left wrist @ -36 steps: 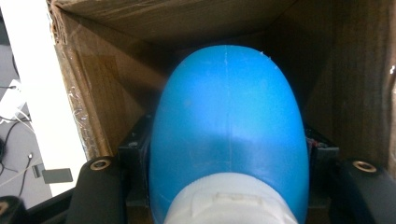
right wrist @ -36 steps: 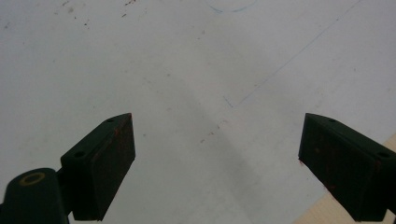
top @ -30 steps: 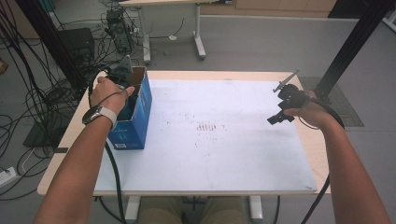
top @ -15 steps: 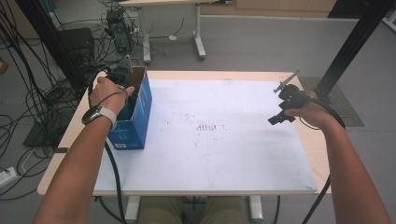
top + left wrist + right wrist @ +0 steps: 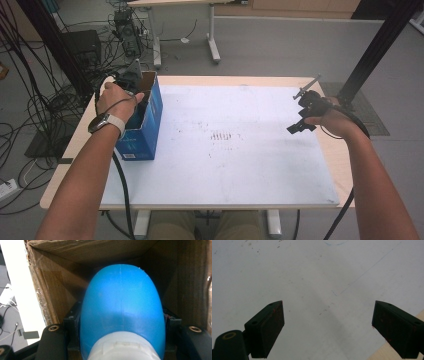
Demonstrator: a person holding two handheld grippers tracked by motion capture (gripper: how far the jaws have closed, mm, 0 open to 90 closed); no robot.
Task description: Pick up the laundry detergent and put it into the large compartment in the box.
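An open blue cardboard box point(image 5: 150, 120) stands at the left edge of the table. My left gripper point(image 5: 135, 97) reaches down into it, its tips hidden by the box walls in the high view. In the left gripper view, the left gripper point(image 5: 121, 322) is shut on a rounded blue object with a white end point(image 5: 121, 295), one black jaw on each side, brown box walls point(image 5: 50, 290) around it. At the right of the white mat my right gripper point(image 5: 301, 111) is held just above the surface. Its jaws stand wide apart in the right gripper view point(image 5: 327, 325), with nothing between them.
A white mat point(image 5: 225, 170) with faint dark marks near its middle covers most of the wooden table point(image 5: 65, 165). Cables and black equipment point(image 5: 75, 50) lie on the floor to the left. Another table's legs point(image 5: 212, 45) stand beyond the far edge.
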